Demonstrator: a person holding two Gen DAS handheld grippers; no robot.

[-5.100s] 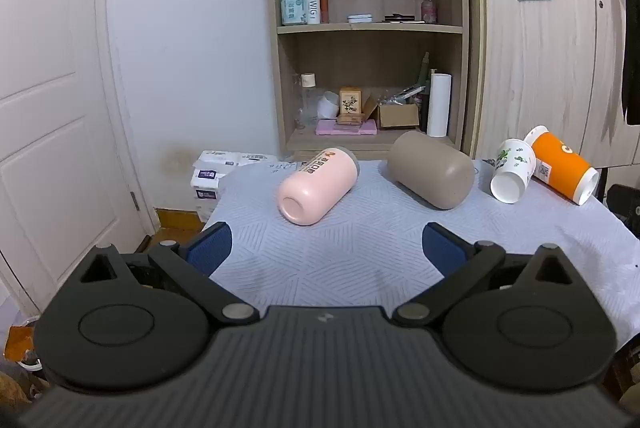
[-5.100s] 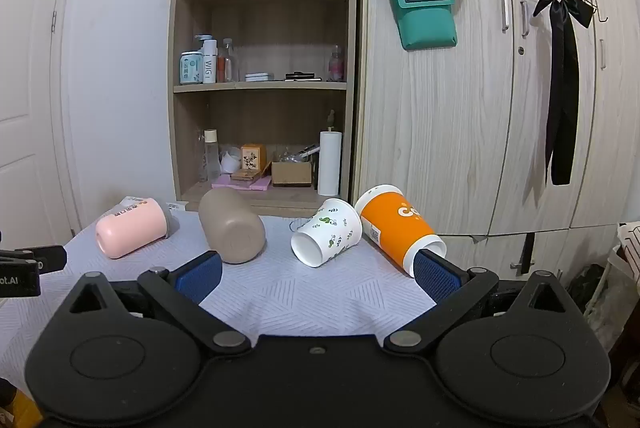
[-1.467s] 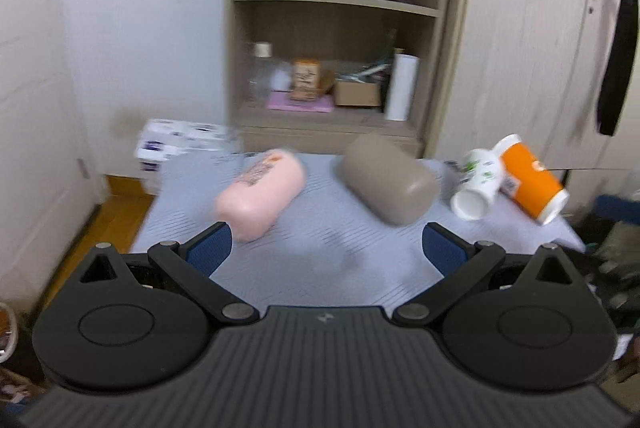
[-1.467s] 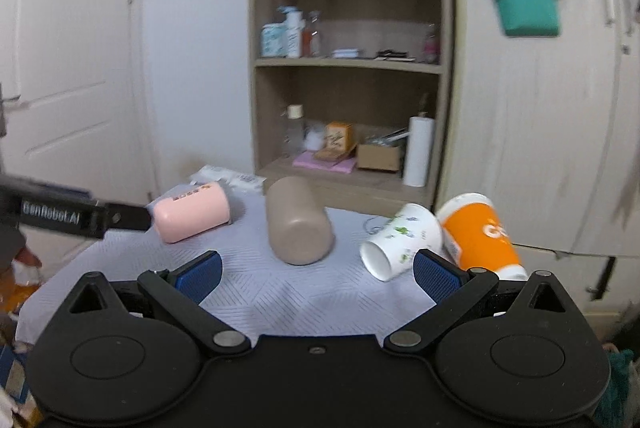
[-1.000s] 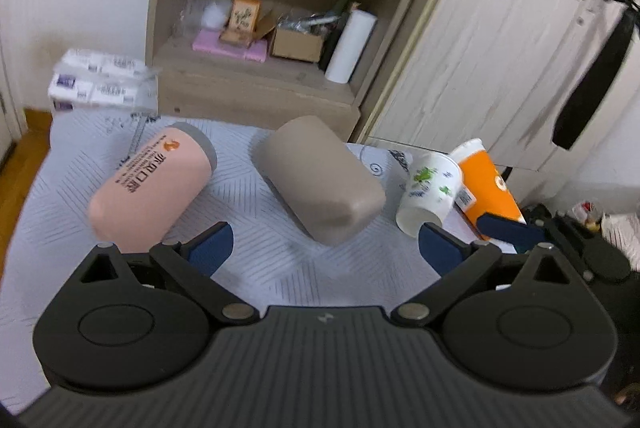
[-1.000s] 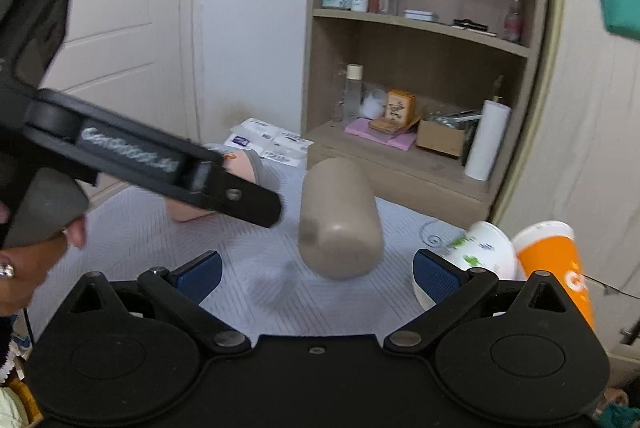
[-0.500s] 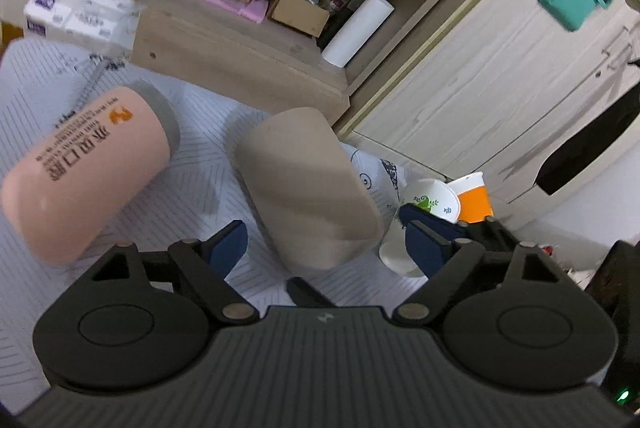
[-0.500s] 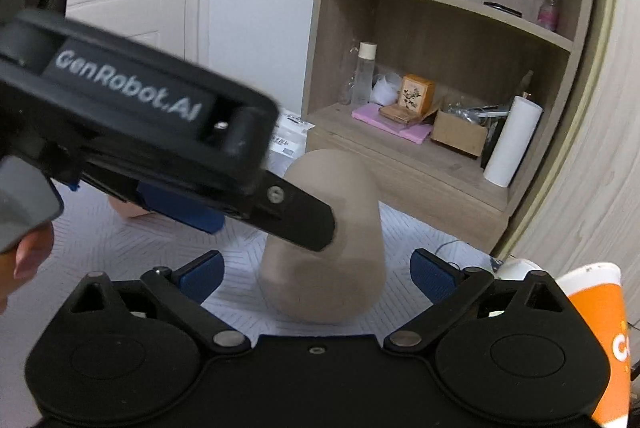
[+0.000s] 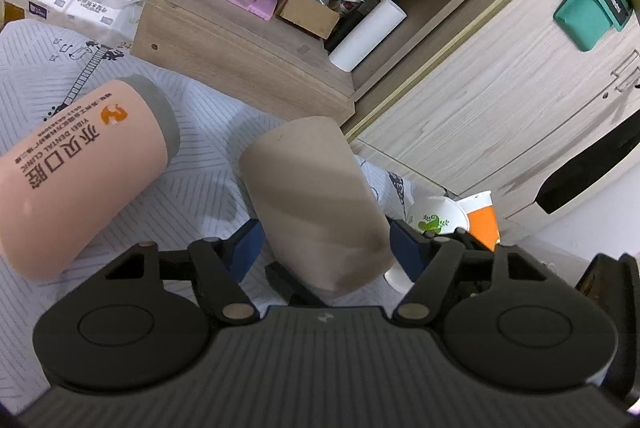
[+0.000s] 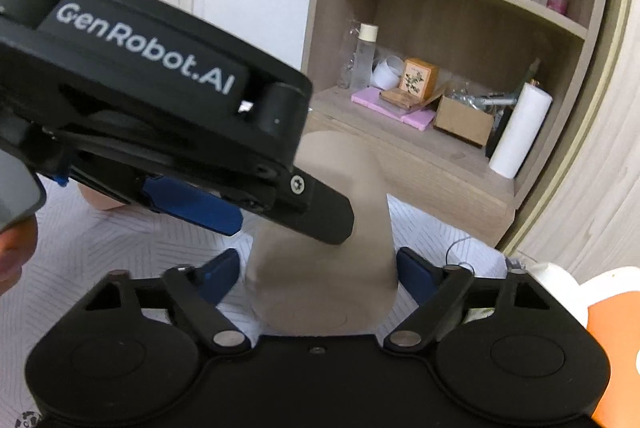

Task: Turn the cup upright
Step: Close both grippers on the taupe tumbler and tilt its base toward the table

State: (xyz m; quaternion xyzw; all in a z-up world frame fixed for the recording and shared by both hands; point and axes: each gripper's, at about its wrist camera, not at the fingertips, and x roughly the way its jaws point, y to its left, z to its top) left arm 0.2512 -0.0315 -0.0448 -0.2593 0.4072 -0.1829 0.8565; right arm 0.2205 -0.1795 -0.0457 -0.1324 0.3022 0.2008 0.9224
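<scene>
A taupe cup (image 9: pixel 312 200) lies on its side on the patterned white cloth (image 9: pixel 200 188). My left gripper (image 9: pixel 324 248) straddles its near end, blue pads on both sides, jaws open a little wider than the cup. In the right wrist view the same cup (image 10: pixel 332 268) lies between my right gripper (image 10: pixel 318 274), also open around it. The left gripper's body (image 10: pixel 160 100) crosses above the cup from the left. Whether any pad touches the cup is unclear.
A pink cup (image 9: pixel 84 180) lies on its side to the left. A white floral cup (image 9: pixel 432 224) and an orange cup (image 9: pixel 482 220) lie to the right. A wooden shelf unit (image 9: pixel 256 40) and cabinet doors (image 9: pixel 500 100) stand behind the table.
Both grippers have moved in on the taupe cup from in front and now sit around its near end. The left gripper's jaws have narrowed. The cups have not moved.
</scene>
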